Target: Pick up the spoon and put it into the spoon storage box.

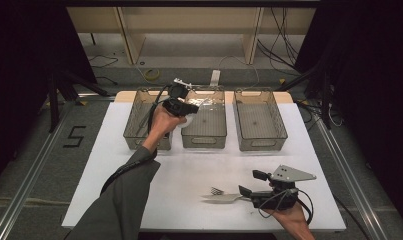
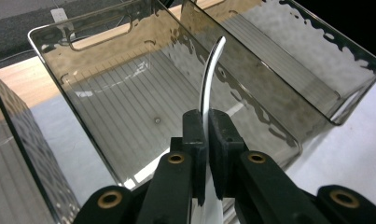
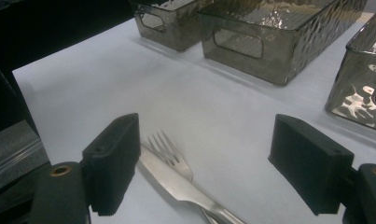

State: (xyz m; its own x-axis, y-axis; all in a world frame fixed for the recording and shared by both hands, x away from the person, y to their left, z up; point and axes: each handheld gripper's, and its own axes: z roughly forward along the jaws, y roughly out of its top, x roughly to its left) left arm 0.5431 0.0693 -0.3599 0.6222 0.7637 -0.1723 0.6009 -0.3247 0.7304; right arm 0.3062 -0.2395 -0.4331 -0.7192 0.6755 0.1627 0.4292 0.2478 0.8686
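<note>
My left gripper (image 1: 194, 107) hovers over the near left corner of the middle bin (image 1: 205, 131), shut on a thin, curved white utensil (image 2: 211, 70) seen edge-on. Its tip points out over that bin's ribbed floor (image 2: 111, 93), and its rounded white end (image 1: 189, 120) shows beside the hand. Near the table's front right, my right gripper (image 1: 250, 183) stands open, pointing left at a metal fork (image 1: 216, 191) and knife (image 1: 220, 198) lying side by side on the white tabletop. In the right gripper view the fork (image 3: 169, 151) and knife (image 3: 176, 179) lie by the left jaw of the gripper (image 3: 212, 158), untouched.
Three smoked-plastic bins stand in a row at the back of the table: the left bin (image 1: 134, 122), the middle bin, and the right bin (image 1: 259, 122). The white tabletop (image 1: 199, 165) stretches between the bins and the cutlery. Cables and dark stands surround the table.
</note>
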